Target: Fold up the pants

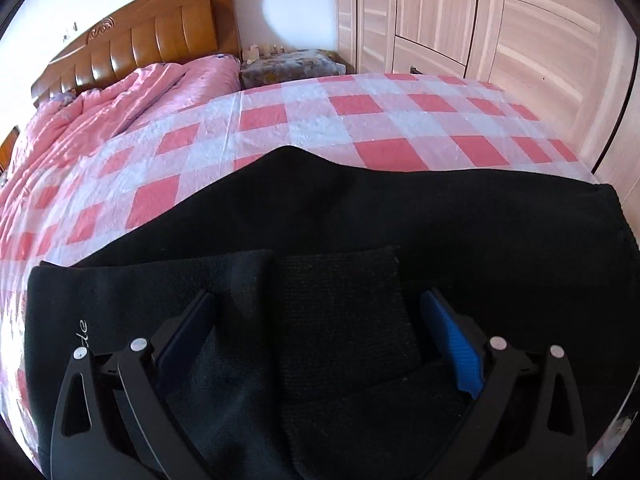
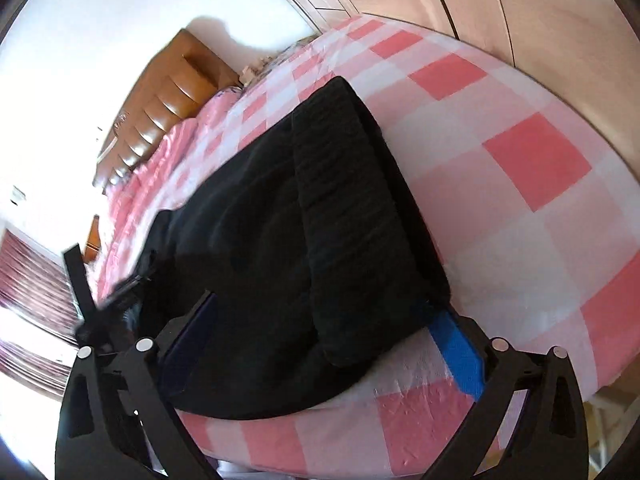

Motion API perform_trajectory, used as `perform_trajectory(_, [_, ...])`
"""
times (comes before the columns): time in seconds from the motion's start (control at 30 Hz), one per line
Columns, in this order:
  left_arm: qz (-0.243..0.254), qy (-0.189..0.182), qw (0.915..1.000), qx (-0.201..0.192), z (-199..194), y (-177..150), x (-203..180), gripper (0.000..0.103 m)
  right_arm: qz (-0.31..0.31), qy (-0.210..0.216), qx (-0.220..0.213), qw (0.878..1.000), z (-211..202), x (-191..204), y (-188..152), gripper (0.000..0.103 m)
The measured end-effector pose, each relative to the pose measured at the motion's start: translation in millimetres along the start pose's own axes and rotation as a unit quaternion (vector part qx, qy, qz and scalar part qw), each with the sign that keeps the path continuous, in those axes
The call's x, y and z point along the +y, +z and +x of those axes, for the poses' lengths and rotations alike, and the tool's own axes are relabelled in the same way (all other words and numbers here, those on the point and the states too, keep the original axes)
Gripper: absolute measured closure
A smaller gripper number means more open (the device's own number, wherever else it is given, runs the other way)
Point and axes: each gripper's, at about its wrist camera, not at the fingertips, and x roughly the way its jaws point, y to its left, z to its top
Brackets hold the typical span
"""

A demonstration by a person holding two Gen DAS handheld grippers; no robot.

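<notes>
The left gripper (image 1: pixel 316 320) has its 2 fingers spread wide over the black pants (image 1: pixel 360 216) and grips nothing. The right gripper (image 2: pixel 324 324) is also wide open, with the waistband edge between its fingers but not pinched. The pants lie folded on the checkered bed sheet (image 2: pixel 536 168). Farther away are the pink quilt (image 1: pixel 120 100), the wooden headboard (image 1: pixel 140 36) and the wardrobe (image 1: pixel 480 16).

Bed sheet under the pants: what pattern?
Pink-and-white checks on the bed sheet; left wrist view shows it best.
</notes>
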Motion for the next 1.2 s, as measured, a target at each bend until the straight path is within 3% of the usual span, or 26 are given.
perform_trajectory(0.03, [0.004,0.006,1.0,-0.002,-0.8,-0.5,-2.4,0.002,0.013,0.011,0.001,1.0,0.7,-3.2,-2.1,0.044])
perform_trajectory(0.23, [0.009,0.024,0.9996,-0.011,-4.7,-1.9,-6.4,0.001,0.026,0.048,-0.05,0.997,-9.3,-11.6,-11.7,0.065])
perform_trajectory(0.33, [0.016,0.04,0.999,-0.013,-5.4,-1.4,-10.0,0.001,0.028,0.054,-0.079,0.995,-18.1,-7.3,-13.0,0.068])
perform_trajectory(0.53, [0.04,0.075,0.9962,-0.017,-6.2,-1.5,-19.1,0.001,0.035,0.058,-0.088,0.994,-20.1,-9.0,-15.7,0.068])
perform_trajectory(0.57, [0.039,0.07,0.9967,-0.015,-6.0,-0.9,-18.1,0.001,0.03,0.057,-0.092,0.994,-22.2,-5.7,-14.9,0.068])
perform_trajectory(0.67, [0.007,-0.013,0.9997,-0.021,-15.1,-0.1,0.6,0.002,-0.042,0.042,-0.132,0.989,-40.8,37.2,-9.8,0.069])
perform_trajectory(0.73, [-0.06,-0.08,0.9927,-0.068,-43.0,-5.4,28.2,0.002,-0.094,0.038,-0.156,0.983,-48.0,71.3,-6.3,0.069])
perform_trajectory(0.77, [-0.102,-0.108,0.9842,-0.096,-61.2,-10.7,48.5,0.002,-0.122,0.038,-0.166,0.978,-50.3,91.6,-4.8,0.069])
perform_trajectory(0.87, [-0.159,-0.118,0.9715,-0.13,-91.7,-20.9,89.0,0.002,-0.227,0.05,-0.19,0.954,-47.2,173.1,-8.3,0.069])
perform_trajectory(1.0, [-0.195,-0.051,0.9672,-0.155,-135.0,-42.7,155.4,0.002,-0.368,0.074,-0.18,0.909,-12.4,288.3,-42.6,0.069])
perform_trajectory(1.1, [-0.238,0.008,0.9576,-0.162,-159.6,-74.7,207.5,0.002,-0.453,0.081,-0.141,0.876,34.2,357.7,-89.1,0.069])
perform_trajectory(1.2, [-0.292,0.048,0.9437,-0.148,-168.0,-114.7,257.8,0.002,-0.55,0.055,-0.086,0.829,96.4,403.3,-154.2,0.069])
